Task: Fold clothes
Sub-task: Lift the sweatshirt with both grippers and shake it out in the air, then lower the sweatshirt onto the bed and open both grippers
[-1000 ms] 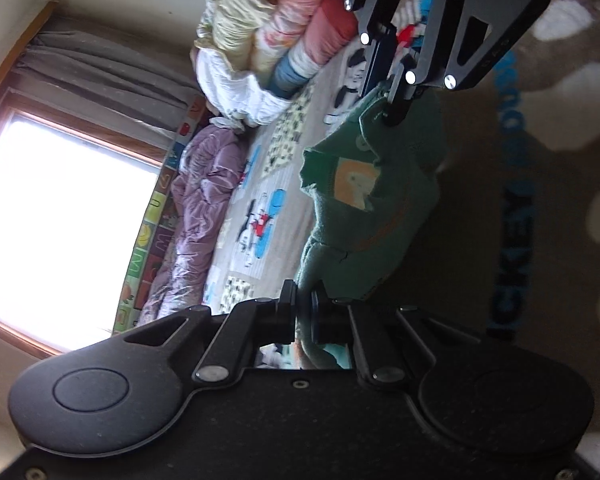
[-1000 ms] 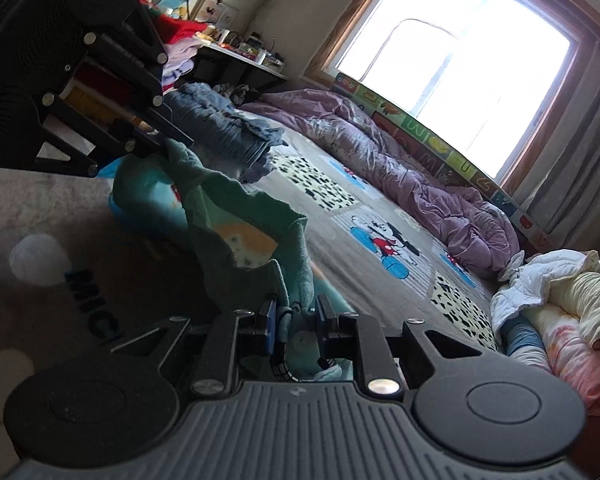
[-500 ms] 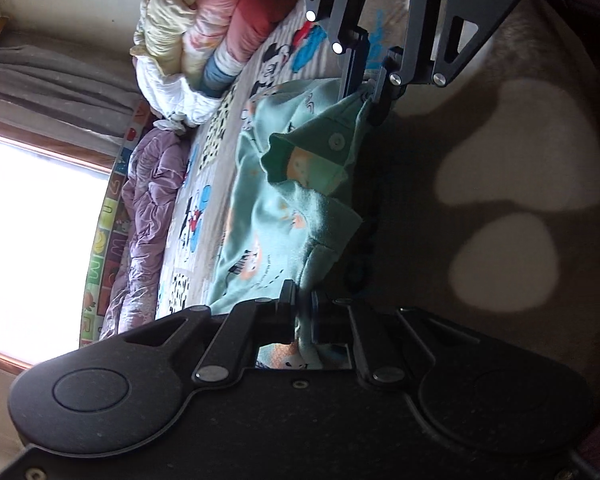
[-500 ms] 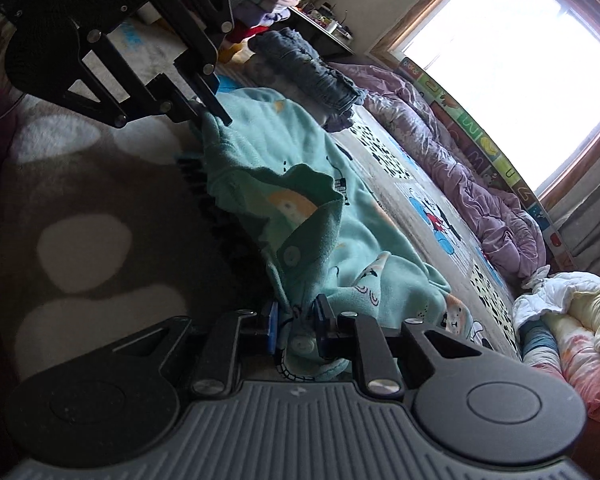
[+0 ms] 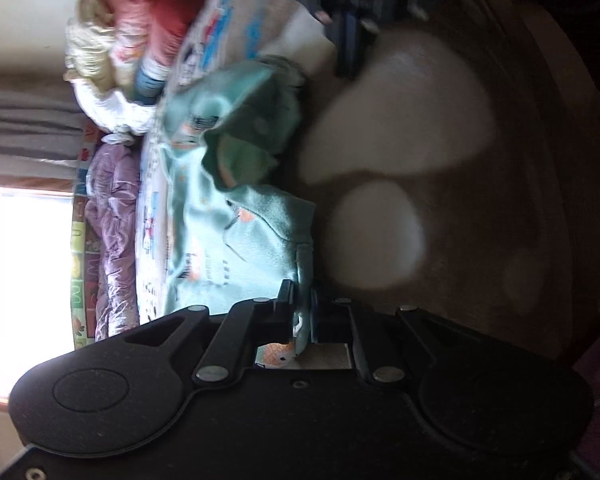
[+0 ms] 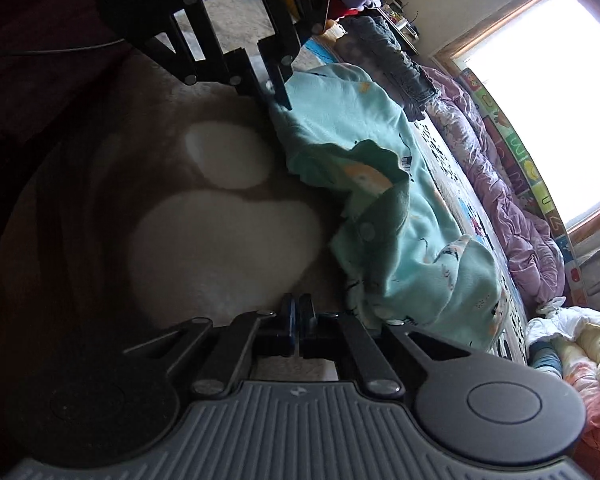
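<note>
Garment: a teal printed fleece top, lying crumpled on a brown blanket with pale patches, spread away from both tools toward the patterned bedsheet beyond.

Left gripper: jaws clamped on a hem corner of the garment; the cloth passes between the pads and shows again behind them. Right gripper: jaws together with nothing between them; the nearest cloth edge lies just to the right of its tips, apart from them.

Procedure, as judged from the layout:
1. Keep the left clamp tight and low so the held corner does not drag the body of the cloth.
2. Part the right jaws and take the free edge beside them, at the corner matching the held one.
3. Pull both corners apart until the edge between them is straight and the turned-over flap at mid-garment lies flat before making any fold.
4. Risk: thick fleece can bunch in the pads; take a single layer only.

View differences:
- The right wrist view shows the left gripper from outside, tips pinching the far end of the cloth, plus the full length of the garment and a window.
- The left wrist view shows the cloth inside its own jaws, which the right view cannot confirm as closely; the right tool appears there only as a blurred dark shape at the top edge.
</note>
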`<move>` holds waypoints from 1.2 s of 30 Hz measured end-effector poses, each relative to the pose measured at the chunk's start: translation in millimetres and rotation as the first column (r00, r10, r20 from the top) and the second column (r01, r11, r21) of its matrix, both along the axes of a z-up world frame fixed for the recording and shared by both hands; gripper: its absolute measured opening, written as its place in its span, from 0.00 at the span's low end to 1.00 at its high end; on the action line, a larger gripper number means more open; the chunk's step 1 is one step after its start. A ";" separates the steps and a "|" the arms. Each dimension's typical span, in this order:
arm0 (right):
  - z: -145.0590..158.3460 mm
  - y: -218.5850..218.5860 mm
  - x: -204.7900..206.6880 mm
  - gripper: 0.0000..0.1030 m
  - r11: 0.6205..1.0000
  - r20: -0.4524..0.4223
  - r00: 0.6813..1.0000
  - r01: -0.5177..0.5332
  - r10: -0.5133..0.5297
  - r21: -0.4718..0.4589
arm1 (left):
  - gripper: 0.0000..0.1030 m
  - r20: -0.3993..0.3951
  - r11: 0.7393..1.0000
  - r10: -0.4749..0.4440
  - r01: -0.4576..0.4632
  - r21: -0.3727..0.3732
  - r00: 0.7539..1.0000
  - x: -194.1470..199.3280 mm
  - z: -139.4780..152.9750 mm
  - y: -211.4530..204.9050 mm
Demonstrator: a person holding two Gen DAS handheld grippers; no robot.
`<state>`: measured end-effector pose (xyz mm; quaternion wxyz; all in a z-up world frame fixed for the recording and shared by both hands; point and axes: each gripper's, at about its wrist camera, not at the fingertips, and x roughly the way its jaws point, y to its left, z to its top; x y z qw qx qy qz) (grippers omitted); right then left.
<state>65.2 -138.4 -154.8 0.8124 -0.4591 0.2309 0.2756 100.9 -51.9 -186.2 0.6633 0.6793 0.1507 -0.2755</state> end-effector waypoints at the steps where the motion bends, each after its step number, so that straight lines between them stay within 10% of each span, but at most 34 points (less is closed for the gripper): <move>1: 1.0 0.0 -1.0 0.03 1.000 -0.009 1.000 0.013 -0.013 0.010 | 0.05 -0.011 1.000 0.005 -0.005 0.004 1.000 -1.4 -0.7 0.2; 7: 14.8 -7.0 -0.5 0.03 0.984 -0.101 0.989 0.125 -0.113 0.130 | 0.09 -0.139 0.993 0.092 -0.101 -0.057 0.986 -3.4 12.9 4.2; 11: 24.2 -23.8 4.5 0.05 0.931 -0.220 0.955 0.253 -0.197 0.263 | 0.51 -0.182 0.977 0.149 -0.172 -0.122 0.972 -1.4 28.9 10.4; 13: 29.9 -33.1 8.1 0.13 0.881 -0.287 0.927 0.332 -0.240 0.337 | 0.52 -0.188 0.969 0.169 -0.198 -0.148 0.967 1.0 38.0 13.1; 17: 38.1 -63.0 13.5 0.34 0.709 -0.439 0.848 0.504 -0.297 0.493 | 0.54 -0.204 0.930 0.232 -0.278 -0.240 0.951 6.9 58.9 17.3; 21: 37.1 -98.1 18.1 0.36 0.458 -0.587 0.753 0.652 -0.298 0.604 | 0.54 -0.268 0.844 0.303 -0.389 -0.371 0.914 17.3 81.1 30.2; 25: 25.0 -137.9 18.0 0.43 0.136 -0.704 0.674 0.737 -0.226 0.662 | 0.54 -0.393 0.649 0.398 -0.557 -0.518 0.829 41.6 99.2 48.8; 29: 5.3 -167.4 23.9 0.49 -0.147 -0.767 0.627 0.752 -0.138 0.642 | 0.58 -0.579 0.311 0.430 -0.716 -0.626 0.693 65.9 109.1 78.4; 32: -8.4 -180.7 26.7 0.56 -0.238 -0.765 0.636 0.731 -0.104 0.640 | 0.64 -0.716 0.062 0.361 -0.782 -0.621 0.597 73.9 104.9 100.2; 36: -36.3 -203.6 34.3 0.52 -0.380 -0.810 0.586 0.746 -0.017 0.548 | 0.66 -0.846 -0.189 0.216 -0.829 -0.527 0.488 80.9 91.9 127.5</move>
